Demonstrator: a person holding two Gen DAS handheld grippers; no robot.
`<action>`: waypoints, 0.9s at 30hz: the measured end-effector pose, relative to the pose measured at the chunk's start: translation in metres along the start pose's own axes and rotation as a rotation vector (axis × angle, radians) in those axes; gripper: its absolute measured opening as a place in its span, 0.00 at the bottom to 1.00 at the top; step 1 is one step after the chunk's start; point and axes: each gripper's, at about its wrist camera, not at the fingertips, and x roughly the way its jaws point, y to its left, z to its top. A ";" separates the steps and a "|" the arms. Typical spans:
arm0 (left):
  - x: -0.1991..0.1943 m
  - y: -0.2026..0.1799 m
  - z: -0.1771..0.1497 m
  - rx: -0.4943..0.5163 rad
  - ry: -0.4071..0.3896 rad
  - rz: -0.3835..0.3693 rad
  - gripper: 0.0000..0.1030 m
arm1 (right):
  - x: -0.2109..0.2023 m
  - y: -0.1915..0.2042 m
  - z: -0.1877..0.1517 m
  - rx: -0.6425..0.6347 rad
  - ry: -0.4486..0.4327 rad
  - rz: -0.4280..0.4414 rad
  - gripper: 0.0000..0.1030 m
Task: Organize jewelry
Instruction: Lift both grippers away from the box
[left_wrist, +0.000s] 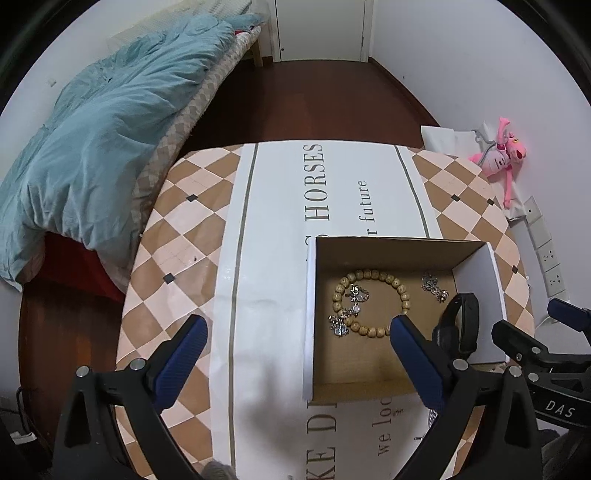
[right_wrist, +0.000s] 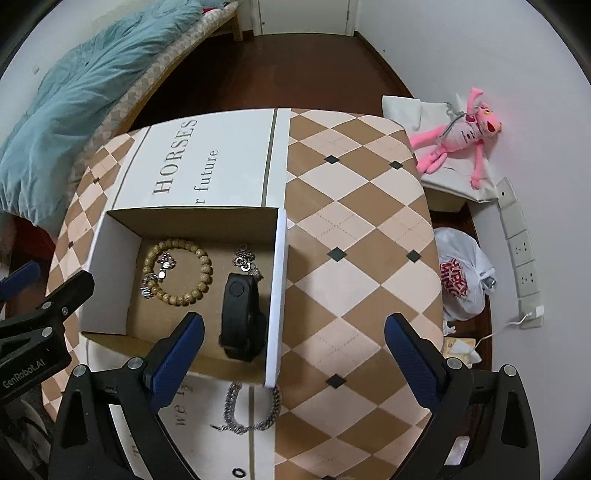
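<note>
An open cardboard box (left_wrist: 476, 273) (right_wrist: 277, 295) stands on the table. Inside lie a wooden bead bracelet (left_wrist: 397, 286) (right_wrist: 201, 258), a silver charm bracelet (left_wrist: 349, 314) (right_wrist: 162, 267), a small silver chain piece (left_wrist: 434, 286) (right_wrist: 245, 260) and a black wristband (left_wrist: 460, 325) (right_wrist: 238, 314). A silver chain bracelet (right_wrist: 251, 410) lies on the table just in front of the box. My left gripper (left_wrist: 299, 332) is open and empty, over the box's left wall. My right gripper (right_wrist: 293, 328) is open and empty, over the box's right wall.
A white printed sheet (left_wrist: 273, 229) (right_wrist: 207, 162) covers part of the checkered table (left_wrist: 177, 251) (right_wrist: 362, 236). A small black ring (right_wrist: 238, 472) lies near the front edge. A bed with a blue duvet (left_wrist: 99, 140) is left; a pink plush toy (right_wrist: 461, 136) and a plastic bag (right_wrist: 461, 280) are right.
</note>
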 end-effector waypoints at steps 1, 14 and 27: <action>-0.005 0.001 -0.001 -0.002 -0.010 0.004 0.98 | -0.006 0.000 -0.003 0.003 -0.013 -0.004 0.97; -0.084 0.000 -0.025 -0.017 -0.149 0.021 0.98 | -0.091 -0.001 -0.037 0.040 -0.199 -0.063 0.97; -0.128 0.004 -0.047 -0.046 -0.199 0.018 0.98 | -0.149 -0.002 -0.070 0.080 -0.282 -0.015 0.97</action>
